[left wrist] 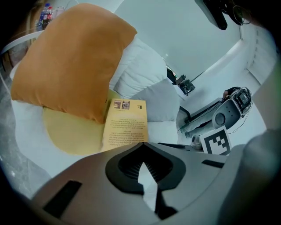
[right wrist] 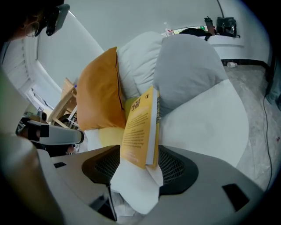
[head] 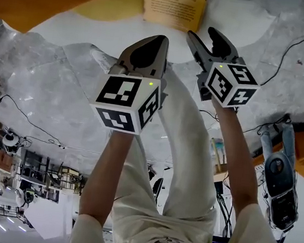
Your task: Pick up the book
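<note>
Right hand-held gripper (right wrist: pixel 139 173) gapes wide, slim yellow paperback book (right wrist: pixel 139 127) between its jaws, unclamped.

The yellow book (left wrist: pixel 126 123) lies beside the orange pillow (left wrist: pixel 72 61), beyond the seemingly closed gripper (left wrist: pixel 143 151).

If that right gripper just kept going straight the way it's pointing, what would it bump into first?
Most likely the yellow book. It sits right in line with the open jaws of the right gripper, with nothing visible in front of it. How much gap is left is hard to judge.
</note>
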Demonstrator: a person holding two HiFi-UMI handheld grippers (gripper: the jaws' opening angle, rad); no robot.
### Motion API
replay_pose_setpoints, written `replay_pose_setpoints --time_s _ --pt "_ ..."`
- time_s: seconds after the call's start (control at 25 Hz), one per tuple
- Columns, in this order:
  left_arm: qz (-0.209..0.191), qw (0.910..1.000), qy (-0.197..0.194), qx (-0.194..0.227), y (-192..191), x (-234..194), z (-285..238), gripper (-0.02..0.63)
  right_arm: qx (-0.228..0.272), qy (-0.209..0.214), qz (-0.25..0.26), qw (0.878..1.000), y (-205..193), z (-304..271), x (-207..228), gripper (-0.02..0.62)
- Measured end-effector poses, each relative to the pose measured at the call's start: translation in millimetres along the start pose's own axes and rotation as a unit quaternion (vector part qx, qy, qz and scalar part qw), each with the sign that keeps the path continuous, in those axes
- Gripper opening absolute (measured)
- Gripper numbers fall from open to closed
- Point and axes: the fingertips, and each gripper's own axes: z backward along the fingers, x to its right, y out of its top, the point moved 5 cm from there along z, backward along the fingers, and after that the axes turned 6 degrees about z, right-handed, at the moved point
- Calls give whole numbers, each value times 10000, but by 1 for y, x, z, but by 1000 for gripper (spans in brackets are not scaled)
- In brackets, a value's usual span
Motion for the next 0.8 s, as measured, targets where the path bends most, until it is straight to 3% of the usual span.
replay_pose_setpoints --time_s 0.2,0.48,0.8 --pt "18 10000 9 -23 0 -7 -12 5 -25 42 -7 10000 6 -17 6 276" --pt "27 10000 22 18 -4 -14 -15 5 -38 103 -486 9988 -4 -36 17 291" --pt "55 10000 35 36 -13 -14 -16 5 -4 219 -500 9985 -7 -44 20 295"
